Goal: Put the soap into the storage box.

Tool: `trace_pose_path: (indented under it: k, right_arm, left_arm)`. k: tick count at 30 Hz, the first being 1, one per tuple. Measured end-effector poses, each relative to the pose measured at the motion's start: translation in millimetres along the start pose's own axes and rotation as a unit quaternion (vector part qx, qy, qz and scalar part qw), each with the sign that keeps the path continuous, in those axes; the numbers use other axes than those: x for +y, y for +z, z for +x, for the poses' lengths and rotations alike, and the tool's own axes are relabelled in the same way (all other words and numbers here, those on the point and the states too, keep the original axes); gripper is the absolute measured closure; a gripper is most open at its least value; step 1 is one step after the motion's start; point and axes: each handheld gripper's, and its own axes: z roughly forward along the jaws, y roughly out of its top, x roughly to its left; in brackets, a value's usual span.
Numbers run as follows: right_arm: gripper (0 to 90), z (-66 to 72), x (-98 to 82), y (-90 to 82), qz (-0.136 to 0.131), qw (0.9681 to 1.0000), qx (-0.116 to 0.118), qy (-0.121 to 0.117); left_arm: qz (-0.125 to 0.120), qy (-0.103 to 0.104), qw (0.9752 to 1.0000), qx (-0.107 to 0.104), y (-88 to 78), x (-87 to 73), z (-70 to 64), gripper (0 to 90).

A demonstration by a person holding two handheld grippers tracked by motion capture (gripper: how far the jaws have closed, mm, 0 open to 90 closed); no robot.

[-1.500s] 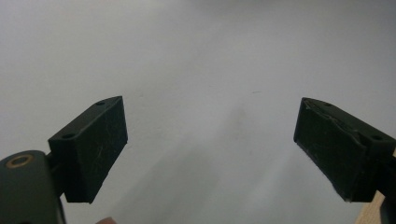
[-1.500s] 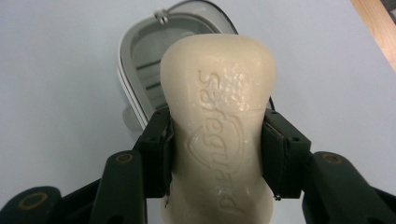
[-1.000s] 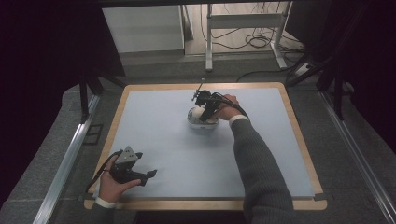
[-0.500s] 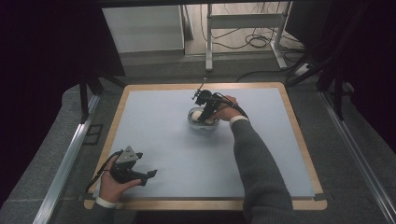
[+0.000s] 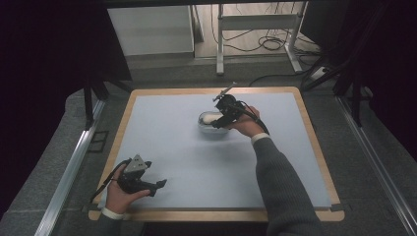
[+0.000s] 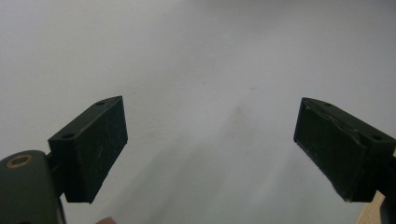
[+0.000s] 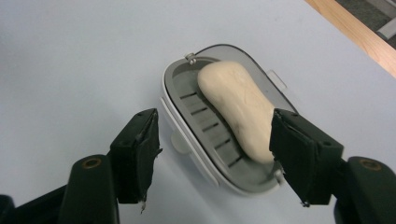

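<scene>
I see the soap dish on the blue mat, slightly past centre toward 1 o'clock, with a cream bar of soap lying in it. My right gripper is spread wide, jaws straddling the dish. My left gripper at 7 o'clock is spread apart, holding nothing.

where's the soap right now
The soap lies in the grey soap dish on the far middle of the mat in the high view, right under the open right gripper.
</scene>
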Motion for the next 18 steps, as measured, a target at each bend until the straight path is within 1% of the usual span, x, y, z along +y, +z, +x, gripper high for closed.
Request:
trace_pose_path:
  k: [1,3,5,8,10,11,14,18]
  right_arm:
    - [32.0,1.0,-3.5,-2.4,-0.004,1.0,0.0,-0.002]
    - [31.4,4.3,-13.7,-9.1,-0.013,0.9999,-0.01,-0.002]
    - [31.4,5.5,-23.1,-14.9,-0.024,0.9996,-0.011,-0.003]
    - [31.4,7.1,-37.3,-22.6,-0.022,0.9997,-0.012,-0.002]
    - [31.3,9.1,-50.7,-28.7,-0.027,0.9995,-0.015,-0.001]
    - [31.0,10.1,-57.2,-31.5,-0.027,0.9995,-0.017,0.004]
    - [30.2,11.9,-78.3,-38.6,-0.041,0.9989,-0.017,0.014]
    - [29.7,14.4,-107.6,-45.7,-0.052,0.9978,-0.028,0.029]
  left_arm:
    - [0.001,0.001,1.0,0.0,0.4,0.1,-0.4,10.3]
    - [0.003,0.003,1.0,0.0,0.5,0.5,-0.8,10.3]
    - [0.003,0.003,1.0,0.0,0.3,0.9,-1.5,10.3]
    - [0.001,0.004,1.0,0.001,-0.3,1.7,-2.6,10.2]
    - [0.0,0.004,1.0,0.001,-0.3,1.7,-2.7,10.2]
    - [0.002,0.004,1.0,0.001,-0.4,1.7,-2.6,10.2]
    - [0.0,0.003,1.0,0.001,-0.3,1.9,-2.6,10.2]
    - [0.001,0.003,1.0,0.001,0.2,1.8,-3.0,10.2]
